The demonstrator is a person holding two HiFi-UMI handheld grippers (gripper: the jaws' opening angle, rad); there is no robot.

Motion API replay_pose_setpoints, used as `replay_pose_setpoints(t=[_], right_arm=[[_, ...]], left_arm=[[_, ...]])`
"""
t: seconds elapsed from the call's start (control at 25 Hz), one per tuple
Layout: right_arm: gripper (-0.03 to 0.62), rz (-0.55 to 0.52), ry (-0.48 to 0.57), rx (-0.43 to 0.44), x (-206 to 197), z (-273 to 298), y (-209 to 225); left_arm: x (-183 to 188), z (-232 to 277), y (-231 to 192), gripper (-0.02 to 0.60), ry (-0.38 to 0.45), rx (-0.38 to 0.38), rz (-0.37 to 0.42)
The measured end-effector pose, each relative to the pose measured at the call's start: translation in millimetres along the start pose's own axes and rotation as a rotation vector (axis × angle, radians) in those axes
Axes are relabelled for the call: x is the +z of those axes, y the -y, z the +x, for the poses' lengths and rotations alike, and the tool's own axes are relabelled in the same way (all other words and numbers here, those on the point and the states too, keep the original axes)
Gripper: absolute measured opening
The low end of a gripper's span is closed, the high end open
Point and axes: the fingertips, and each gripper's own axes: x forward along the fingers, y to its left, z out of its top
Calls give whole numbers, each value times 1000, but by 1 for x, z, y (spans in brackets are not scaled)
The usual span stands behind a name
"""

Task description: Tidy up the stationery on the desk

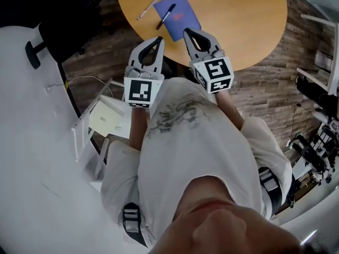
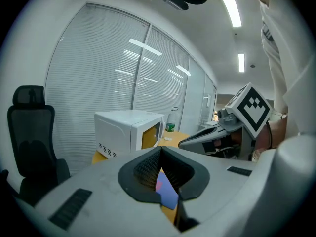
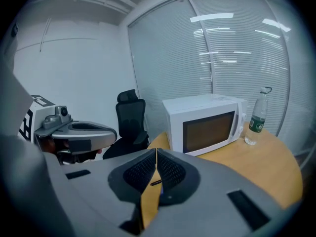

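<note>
Two grippers closed, empty: left gripper [image 1: 160, 39], right gripper [image 1: 187, 32]; microwave [image 3: 205, 122], bottle [image 3: 256, 117] beyond notebook [image 1: 177, 16].

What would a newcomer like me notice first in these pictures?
Probably the two grey claws, left claw and right claw, both shut and held side by side at the near edge of the round wooden table. Just ahead of their tips lies a blue notebook with a black pen on it, and a white microwave stands further back.

Smooth, satin-finished wood on the desk [image 1: 238, 15]; matt blue card on the notebook [image 1: 180, 20]. Matt grey plastic on the left gripper [image 1: 158, 39] and right gripper [image 1: 188, 32].
</note>
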Motion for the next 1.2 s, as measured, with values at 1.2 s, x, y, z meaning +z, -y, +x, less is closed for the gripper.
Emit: replay_pose_setpoints(t=[1.2], right_arm=[[64,210,-225,-104,-101,128,30]], left_arm=[[-92,72,-59,9,-154,-110,-31]])
